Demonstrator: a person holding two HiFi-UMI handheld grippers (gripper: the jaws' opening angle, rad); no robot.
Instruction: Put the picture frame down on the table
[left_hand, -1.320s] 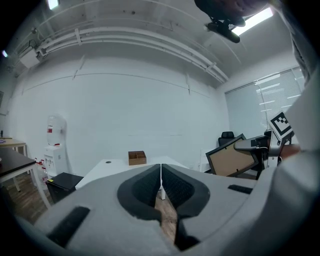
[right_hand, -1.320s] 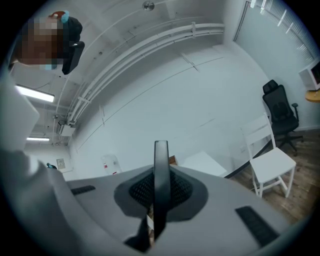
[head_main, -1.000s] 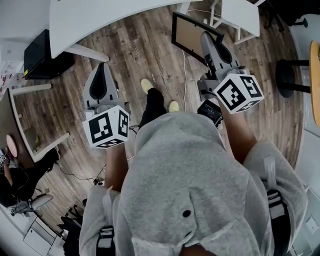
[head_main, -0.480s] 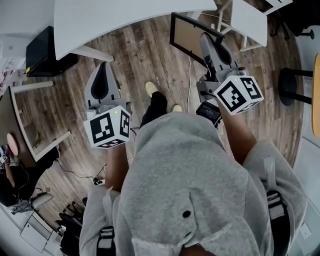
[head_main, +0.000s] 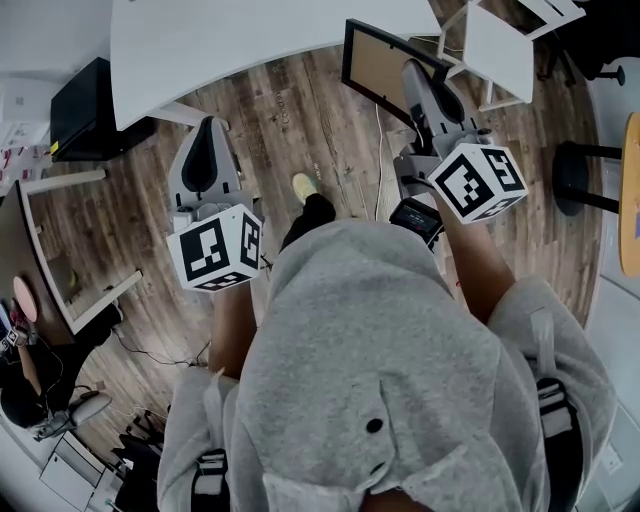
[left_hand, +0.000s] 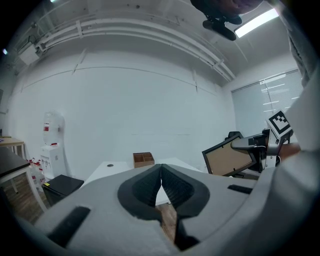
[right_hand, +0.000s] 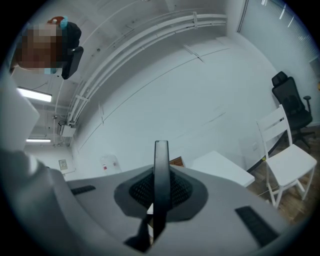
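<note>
- The right gripper (head_main: 414, 74) is biting down on the picture frame (head_main: 377, 62), jaws clenched on its thin dark border. That is holding the frame out ahead of the person, with its brown backing facing the head camera.
- In the right gripper view the frame is standing edge-on between the pads. This rim grip is probably there to stop the panel swinging.
- The frame is hanging in the air over the wooden floor (head_main: 300, 110), near the edge of the white table (head_main: 200, 40) and not yet resting on it.
- The left gripper (head_main: 208, 126) is riding alongside, jaws pressed together on nothing. It looks like a spare hand staying clear of the load.
- By the look of it, the job is in its carrying stage, and the frame needs tabletop under it before any release.
</note>
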